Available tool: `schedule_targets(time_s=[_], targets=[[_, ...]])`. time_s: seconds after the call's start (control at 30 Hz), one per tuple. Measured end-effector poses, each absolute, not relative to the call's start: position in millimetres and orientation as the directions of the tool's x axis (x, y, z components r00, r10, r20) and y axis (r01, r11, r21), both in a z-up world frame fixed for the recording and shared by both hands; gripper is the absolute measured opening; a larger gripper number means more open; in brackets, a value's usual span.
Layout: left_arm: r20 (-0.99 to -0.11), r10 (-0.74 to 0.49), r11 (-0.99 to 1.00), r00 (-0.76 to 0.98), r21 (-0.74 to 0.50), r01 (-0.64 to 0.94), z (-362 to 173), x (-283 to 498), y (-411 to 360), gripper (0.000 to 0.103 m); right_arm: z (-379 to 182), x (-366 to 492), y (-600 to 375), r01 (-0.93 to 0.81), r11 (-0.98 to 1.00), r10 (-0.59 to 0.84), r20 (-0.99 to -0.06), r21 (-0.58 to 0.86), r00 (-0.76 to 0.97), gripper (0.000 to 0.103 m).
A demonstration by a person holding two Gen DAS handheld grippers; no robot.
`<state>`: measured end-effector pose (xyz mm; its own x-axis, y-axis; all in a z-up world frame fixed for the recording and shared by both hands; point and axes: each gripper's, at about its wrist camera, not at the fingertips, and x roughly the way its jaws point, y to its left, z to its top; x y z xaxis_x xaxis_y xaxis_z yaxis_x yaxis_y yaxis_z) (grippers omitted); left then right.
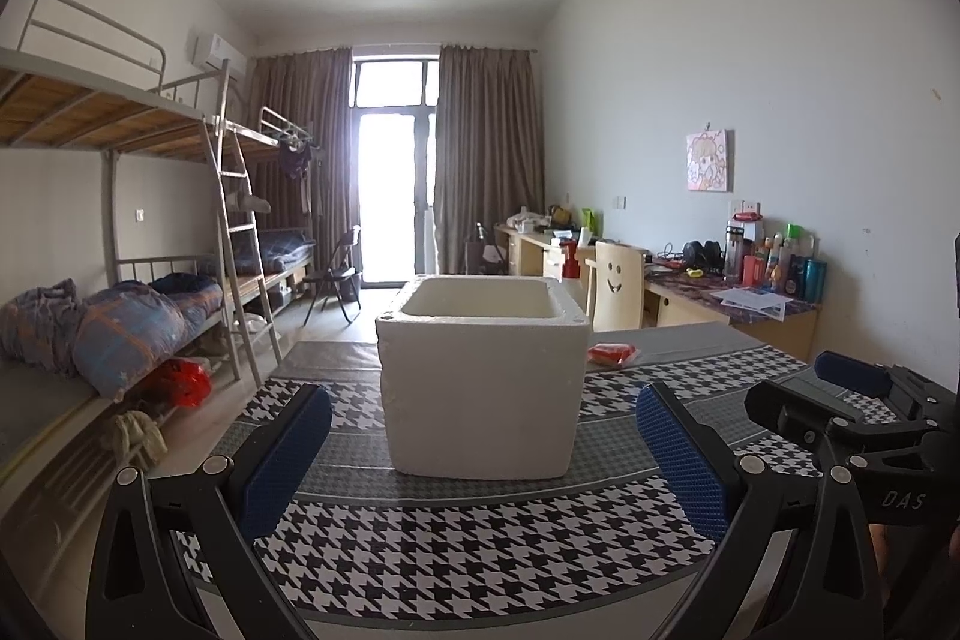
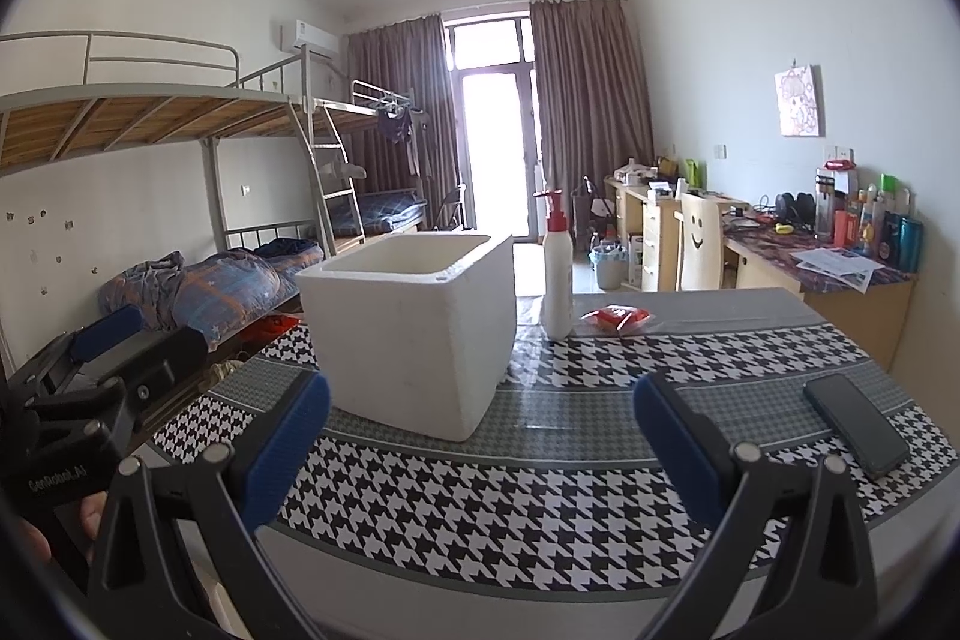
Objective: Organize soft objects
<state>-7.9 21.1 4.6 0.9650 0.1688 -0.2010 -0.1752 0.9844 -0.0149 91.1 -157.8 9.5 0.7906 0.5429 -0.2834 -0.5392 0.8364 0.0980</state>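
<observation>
Left gripper [image 1: 483, 460] and right gripper [image 2: 480, 445], each with blue ribbed pads, hover with fingers spread wide and empty above the table covered in black-and-white houndstooth cloth [image 2: 540, 508]. The open white foam box [image 1: 483, 376] stands on the cloth directly ahead of both. A small red soft packet [image 2: 617, 317] lies beyond the box, just beside an upright white pump bottle with a red top [image 2: 557, 274]. A dark phone [image 2: 855, 424] rests near the right edge.
</observation>
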Motion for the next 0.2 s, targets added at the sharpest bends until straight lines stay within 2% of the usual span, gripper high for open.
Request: schedule_targets(time_s=[0.2], targets=[[-0.209,0.156,0.987,0.965,-0.013,-0.163,3.4,-8.1,18.8,0.102,9.7,93.6,-160.5,-0.535,0.838,0.541,-0.284,0.102,0.792,0.102]])
